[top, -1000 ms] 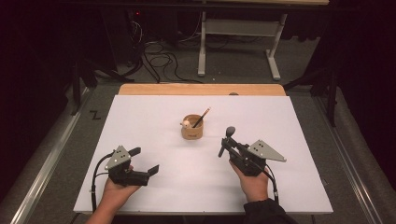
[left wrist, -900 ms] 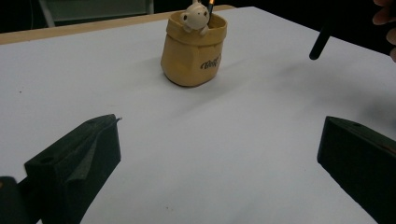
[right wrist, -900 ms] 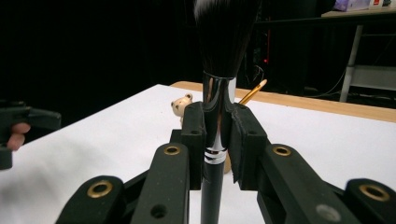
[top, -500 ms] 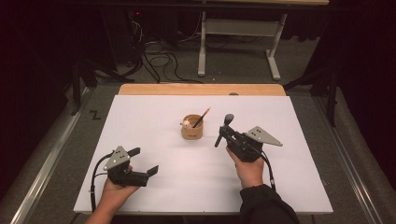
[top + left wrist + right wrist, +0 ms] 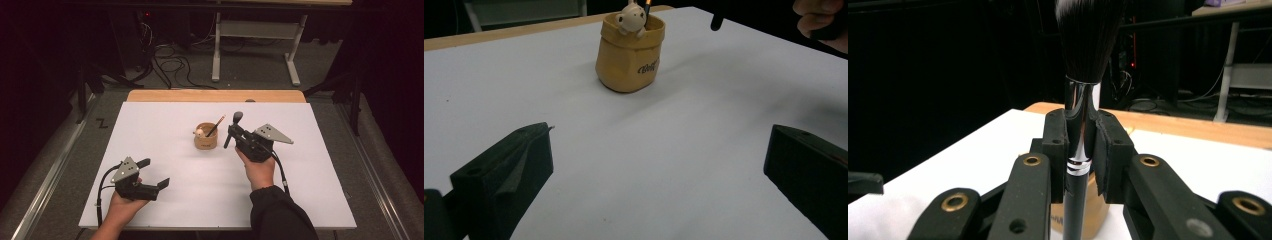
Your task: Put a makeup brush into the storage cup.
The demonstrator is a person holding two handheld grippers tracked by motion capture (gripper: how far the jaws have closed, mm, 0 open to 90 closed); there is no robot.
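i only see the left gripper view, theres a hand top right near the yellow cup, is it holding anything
Observer: Yes. The right tool is shut on a makeup brush, gripping its silver ferrule with the bristles pointing up.
Operator: where is the brush relative to the cup
Observer: In the high view it stands just right of the cup and seems not to touch it.
Operator: and the dark stick poking out of the cup
Observer: A pencil, leaning out over the rim toward the brush.
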